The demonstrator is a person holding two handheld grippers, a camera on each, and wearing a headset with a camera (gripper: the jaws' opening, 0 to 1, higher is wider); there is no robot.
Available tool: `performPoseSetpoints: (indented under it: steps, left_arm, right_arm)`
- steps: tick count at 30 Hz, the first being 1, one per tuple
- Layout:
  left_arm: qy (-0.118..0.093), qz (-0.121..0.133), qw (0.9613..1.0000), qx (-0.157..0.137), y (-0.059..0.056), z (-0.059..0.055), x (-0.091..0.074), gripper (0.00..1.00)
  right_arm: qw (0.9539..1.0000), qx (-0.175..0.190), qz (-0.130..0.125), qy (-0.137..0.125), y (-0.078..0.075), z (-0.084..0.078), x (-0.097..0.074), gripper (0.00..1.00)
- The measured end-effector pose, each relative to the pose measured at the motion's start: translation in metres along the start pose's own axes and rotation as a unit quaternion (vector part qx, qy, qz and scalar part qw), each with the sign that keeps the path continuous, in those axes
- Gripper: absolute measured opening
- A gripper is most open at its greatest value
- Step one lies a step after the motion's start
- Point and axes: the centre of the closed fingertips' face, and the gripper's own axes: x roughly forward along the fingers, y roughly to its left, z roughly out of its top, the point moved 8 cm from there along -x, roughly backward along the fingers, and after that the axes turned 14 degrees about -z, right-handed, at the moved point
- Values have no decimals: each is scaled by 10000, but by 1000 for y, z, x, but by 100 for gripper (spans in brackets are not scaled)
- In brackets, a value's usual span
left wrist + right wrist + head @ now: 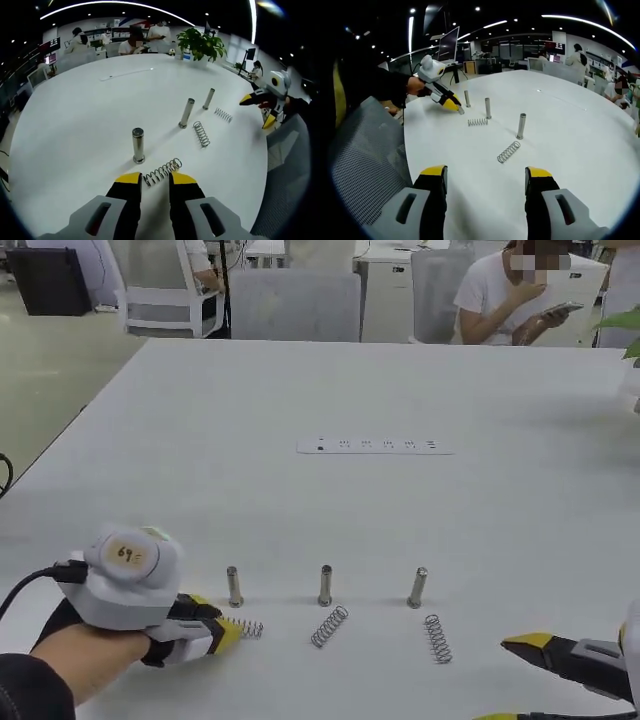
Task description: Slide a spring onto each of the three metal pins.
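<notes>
Beside leftmost pin [138, 145], left hand-held gripper [155, 179] apart around spring [163, 171]; right hand-held gripper [486, 175] wide.

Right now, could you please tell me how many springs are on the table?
3. One spring lies by the left pin, its end inside the open left claw; one before the middle pin; one before the right pin. None looks hidden.

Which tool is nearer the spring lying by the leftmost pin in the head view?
Left. The left tool has its tips at that spring; the right tool is far off, at the row's opposite end.
</notes>
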Motion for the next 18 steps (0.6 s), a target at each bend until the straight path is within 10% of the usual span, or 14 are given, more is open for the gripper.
performPoseSetpoints:
  steps: [18]
  left_arm:
    - [295,15,9987,419,-17,-11,-9,10]
  right_arm:
    - [10000,-38,41,-34,1,4,0,61]
